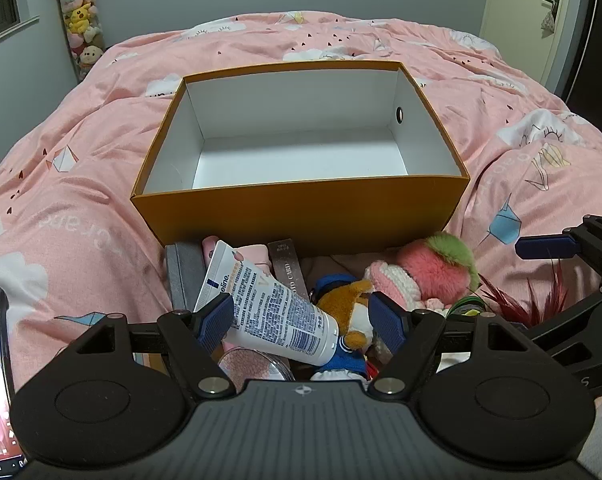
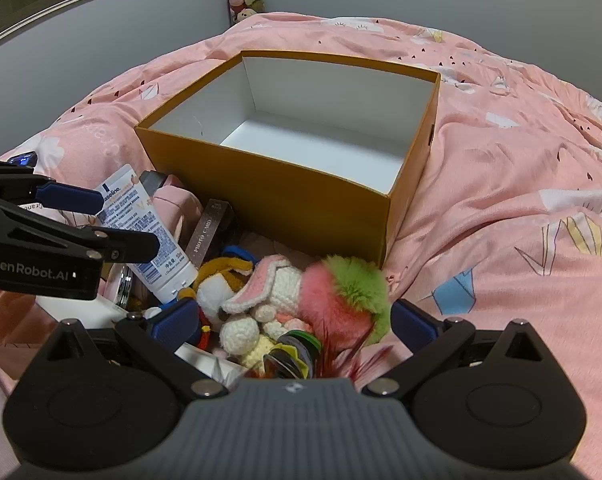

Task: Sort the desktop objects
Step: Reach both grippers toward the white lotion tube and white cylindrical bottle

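Here the left gripper [image 1: 301, 318] has its jaws wide around a white lotion tube [image 1: 269, 308] with blue print, lying tilted; the orange box [image 1: 301, 208] stands just beyond. The right gripper [image 2: 289, 320] gapes over plush toys [image 2: 301, 296].

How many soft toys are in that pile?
3, maybe more hidden: pink-green fluffy toy nearest the box, crocheted bunny beside it, brown-white plush dog by the tube.

Open orange box [image 1: 301, 208] with white inside, upright on the bed, nothing in it. Heaped just before its near wall: white lotion tube [image 1: 269, 304] lying slanted over a grey case [image 1: 183, 272], brown plush dog [image 1: 347, 312], pink-and-green fluffy ball [image 1: 437, 268], crocheted bunny [image 2: 269, 284], photo card strip [image 1: 289, 272]
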Available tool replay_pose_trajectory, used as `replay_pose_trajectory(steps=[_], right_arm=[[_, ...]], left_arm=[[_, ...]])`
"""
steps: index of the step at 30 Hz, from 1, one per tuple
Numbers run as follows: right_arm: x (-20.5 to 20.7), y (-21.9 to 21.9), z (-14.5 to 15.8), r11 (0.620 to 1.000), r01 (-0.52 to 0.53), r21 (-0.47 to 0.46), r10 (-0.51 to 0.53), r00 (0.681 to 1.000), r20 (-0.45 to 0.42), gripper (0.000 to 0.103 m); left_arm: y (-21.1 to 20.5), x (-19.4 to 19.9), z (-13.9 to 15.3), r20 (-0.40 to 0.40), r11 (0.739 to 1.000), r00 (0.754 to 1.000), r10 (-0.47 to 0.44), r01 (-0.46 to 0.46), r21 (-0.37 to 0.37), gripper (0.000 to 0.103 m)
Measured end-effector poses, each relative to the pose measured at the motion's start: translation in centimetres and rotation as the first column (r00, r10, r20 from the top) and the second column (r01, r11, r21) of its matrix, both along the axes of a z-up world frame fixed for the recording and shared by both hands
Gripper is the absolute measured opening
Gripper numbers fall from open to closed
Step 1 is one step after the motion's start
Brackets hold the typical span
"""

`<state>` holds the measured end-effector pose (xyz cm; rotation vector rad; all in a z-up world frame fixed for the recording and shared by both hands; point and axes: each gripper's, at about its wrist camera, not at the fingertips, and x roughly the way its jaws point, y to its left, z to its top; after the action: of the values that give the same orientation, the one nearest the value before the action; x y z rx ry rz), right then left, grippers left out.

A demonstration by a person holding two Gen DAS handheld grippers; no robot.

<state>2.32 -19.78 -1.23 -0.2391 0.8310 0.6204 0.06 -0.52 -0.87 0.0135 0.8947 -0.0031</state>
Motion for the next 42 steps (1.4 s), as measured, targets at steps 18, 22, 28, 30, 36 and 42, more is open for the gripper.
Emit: replay_pose_trajectory(steps=[18, 22, 28, 30, 36, 42], right_arm=[[0.3, -0.4, 0.2, 1.000, 0.020, 0.007, -0.020, 1.000, 0.010, 0.099], [0.8, -1.0, 0.7, 0.999, 0.040, 0.015, -0.040, 0.999, 0.012, 0.088], [1.9, -1.0, 1.9, 1.000, 0.012, 0.028, -0.012, 1.000, 0.006, 0.071], [2.4, -0.8, 2.3, 0.999, -0.011, 0.053, 0.011, 1.000, -0.011, 0.067], [3.4, 1.1, 2.4, 0.997, -0.066, 0.048, 0.068, 0.997, -0.030, 0.065], [3.9, 2.4, 1.1, 0.995, -0.096, 0.031, 0.098, 0.992, -0.081, 0.065]], left_arm=[[0.4, -0.1, 0.5, 0.003, 0.999, 1.000, -0.023, 0.023, -0.028, 0.085], [1.5, -0.1, 1.4, 0.022, 0.999, 1.000, -0.007, 0.008, -0.034, 0.080], [3.8, 0.2, 2.6, 0.031, 0.999, 0.999, 0.040, -0.039, -0.022, 0.076], [4.4, 0.3, 2.7, 0.021, 0.999, 0.999, 0.047, -0.046, -0.028, 0.076], [5.7, 0.8, 1.6, -0.026, 0.996, 0.999, 0.047, -0.049, -0.078, 0.076], [6.5, 1.2, -0.2, -0.055, 0.983, 0.998, 0.039, -0.048, -0.175, 0.056]])
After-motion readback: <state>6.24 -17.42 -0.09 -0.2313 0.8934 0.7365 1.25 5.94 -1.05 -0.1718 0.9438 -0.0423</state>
